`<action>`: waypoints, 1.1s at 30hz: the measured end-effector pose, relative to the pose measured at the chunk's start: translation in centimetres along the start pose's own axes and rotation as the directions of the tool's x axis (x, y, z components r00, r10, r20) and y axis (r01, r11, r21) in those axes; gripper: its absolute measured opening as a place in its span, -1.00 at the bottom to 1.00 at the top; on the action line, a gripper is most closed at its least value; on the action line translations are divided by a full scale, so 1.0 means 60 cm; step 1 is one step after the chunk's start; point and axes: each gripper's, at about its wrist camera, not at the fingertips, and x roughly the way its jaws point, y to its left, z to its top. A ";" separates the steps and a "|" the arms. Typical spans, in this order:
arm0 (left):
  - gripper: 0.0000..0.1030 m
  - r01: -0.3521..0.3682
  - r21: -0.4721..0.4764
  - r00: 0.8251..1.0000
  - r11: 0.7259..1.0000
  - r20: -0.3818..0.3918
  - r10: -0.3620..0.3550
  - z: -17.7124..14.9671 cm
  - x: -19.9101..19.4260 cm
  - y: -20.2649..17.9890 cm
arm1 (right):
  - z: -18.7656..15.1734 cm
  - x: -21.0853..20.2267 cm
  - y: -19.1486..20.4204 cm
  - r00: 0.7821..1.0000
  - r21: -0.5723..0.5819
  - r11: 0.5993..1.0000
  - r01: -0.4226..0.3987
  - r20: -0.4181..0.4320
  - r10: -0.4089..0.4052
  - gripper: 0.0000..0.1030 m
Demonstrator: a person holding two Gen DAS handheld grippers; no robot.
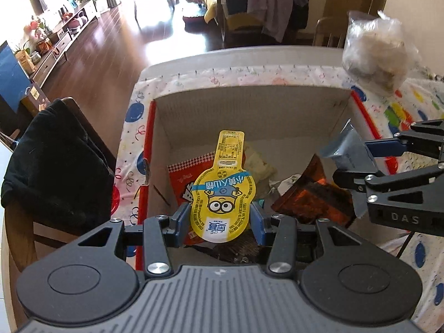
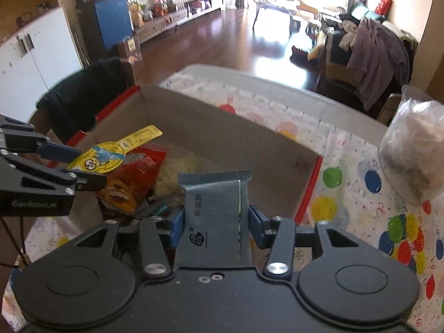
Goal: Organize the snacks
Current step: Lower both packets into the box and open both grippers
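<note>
Both grippers point steeply downward over an open cardboard box [image 1: 249, 111] and sit side by side above it. The left gripper [image 1: 219, 217] has its blue pads closed against the wide lower part of a yellow snack pouch [image 1: 222, 191], a flat, glossy, bottle-shaped packet with a narrow neck, a printed nutrition table and a cartoon goggle-eyed figure; the pouch stands out forward from the jaws over the box interior. The right gripper [image 2: 215, 222] has its blue pads closed on the sides of a grey-blue snack bar wrapper [image 2: 213, 208], a matte rectangular packet with a crimped, serrated top edge and a vertical seam; the wrapper projects forward above the box's near part. In the left wrist view, the right gripper [image 1: 360, 161] appears at the right edge with the same wrapper [image 1: 347, 149]; in the right wrist view, the left gripper [image 2: 80, 166] appears at the left edge with the pouch [image 2: 108, 156]. The box has plain corrugated brown walls with red outer edges. It contains a red packet [image 1: 183, 183], a pale yellow packet [image 1: 260, 166], a translucent orange-brown wrapper [image 1: 310, 194] and further crumpled items that cannot be identified. The box rests on a table [image 2: 347, 166] covered with a white cloth printed with coloured balloons. A clear plastic bag [image 2: 413, 149] of pale contents stands on the cloth to the right of the box.
</note>
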 end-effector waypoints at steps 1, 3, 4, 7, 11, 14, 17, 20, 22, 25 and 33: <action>-0.14 0.004 0.002 1.000 1.000 -0.008 -0.004 -0.001 0.006 0.000 | 0.000 0.007 0.001 1.000 0.004 1.000 0.004 -0.009 -0.004 -0.09; -0.14 0.011 0.006 1.000 1.000 -0.022 -0.011 -0.002 0.016 -0.001 | -0.002 0.017 0.001 1.000 0.012 1.000 0.007 -0.025 -0.007 -0.09; -0.14 0.010 0.009 1.000 1.000 -0.027 -0.010 -0.005 0.019 -0.002 | -0.003 0.021 0.003 0.999 0.014 1.000 0.009 -0.032 -0.008 -0.09; -0.14 0.017 0.018 0.999 1.000 -0.040 -0.017 -0.012 0.030 -0.006 | -0.007 0.030 0.006 0.999 0.013 1.000 0.010 -0.048 -0.010 -0.09; -0.12 0.025 0.017 0.999 1.000 -0.044 -0.024 -0.019 0.039 -0.005 | -0.008 0.032 0.009 0.999 0.012 1.000 0.016 -0.051 -0.016 -0.09; -0.12 0.032 0.001 0.999 0.999 -0.037 -0.032 -0.024 0.039 -0.002 | -0.008 0.027 0.008 0.999 0.016 1.000 0.020 -0.047 -0.020 -0.04; -0.12 0.037 -0.008 0.999 0.999 -0.028 -0.037 -0.029 0.037 -0.001 | -0.010 0.021 0.009 0.999 0.020 1.000 0.015 -0.042 -0.014 0.06; 0.05 0.039 -0.016 0.999 0.999 -0.005 -0.039 -0.032 0.028 -0.002 | -0.012 0.009 0.009 1.000 0.025 1.000 0.016 -0.027 -0.015 0.24; 0.12 0.043 -0.023 0.999 0.999 0.014 -0.043 -0.036 0.019 -0.002 | -0.014 0.000 0.007 1.000 0.032 0.999 0.011 -0.020 -0.010 0.24; 0.18 0.048 -0.030 0.998 0.998 0.040 -0.047 -0.039 0.002 -0.004 | -0.017 -0.017 0.008 1.000 0.033 0.999 0.000 -0.005 0.001 0.28; 0.41 0.053 -0.027 0.989 0.998 0.136 -0.049 -0.045 -0.056 -0.016 | -0.024 -0.082 0.008 0.997 0.043 0.999 -0.020 0.078 0.016 0.56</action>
